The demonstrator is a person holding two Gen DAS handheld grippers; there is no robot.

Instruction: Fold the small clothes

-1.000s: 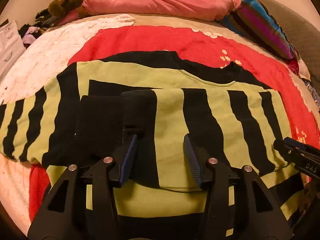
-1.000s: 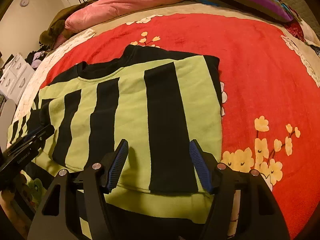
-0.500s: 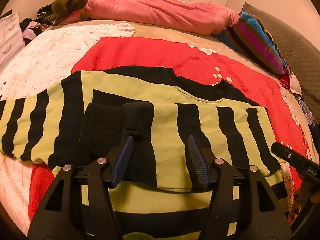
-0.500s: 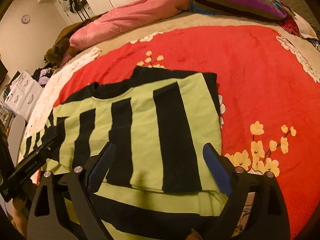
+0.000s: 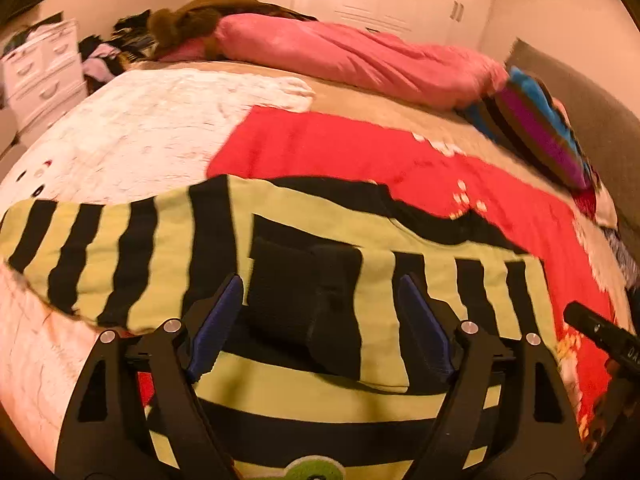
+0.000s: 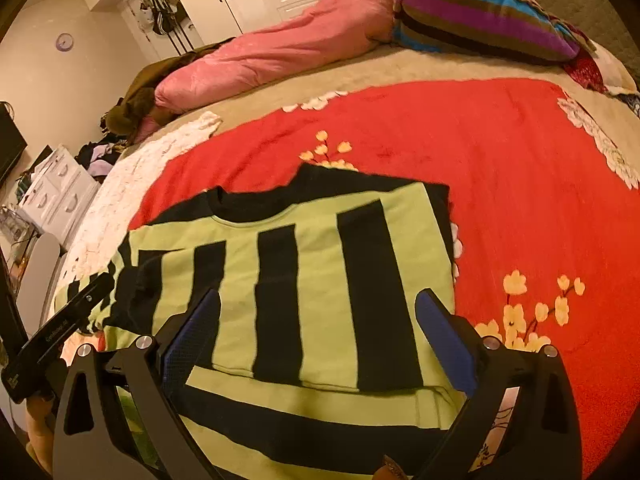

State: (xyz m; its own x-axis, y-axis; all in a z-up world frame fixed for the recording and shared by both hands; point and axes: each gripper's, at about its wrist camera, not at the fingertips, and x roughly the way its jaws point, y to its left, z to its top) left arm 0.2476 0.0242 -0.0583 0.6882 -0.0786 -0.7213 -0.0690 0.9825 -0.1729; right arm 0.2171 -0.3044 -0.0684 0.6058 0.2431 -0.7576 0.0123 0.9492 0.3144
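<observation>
A green and black striped sweater (image 5: 304,240) lies flat on the bed; it also shows in the right wrist view (image 6: 320,272). One sleeve is folded across the body with its black cuff (image 5: 288,292) on top. The other sleeve (image 5: 92,240) stretches out to the left. My left gripper (image 5: 320,320) is open and empty, above the cuff. My right gripper (image 6: 320,320) is open and empty, above the sweater's right half. Each gripper's body shows at the edge of the other's view.
The sweater lies on a red flowered blanket (image 6: 500,184) beside a white blanket (image 5: 152,120). A pink duvet (image 5: 352,60) and a striped pillow (image 6: 472,20) lie at the bed's far side. White drawers (image 5: 40,72) stand left of the bed.
Both grippers have pulled back and risen from the sweater. Both pairs of jaws have opened wider. The sweater has not moved.
</observation>
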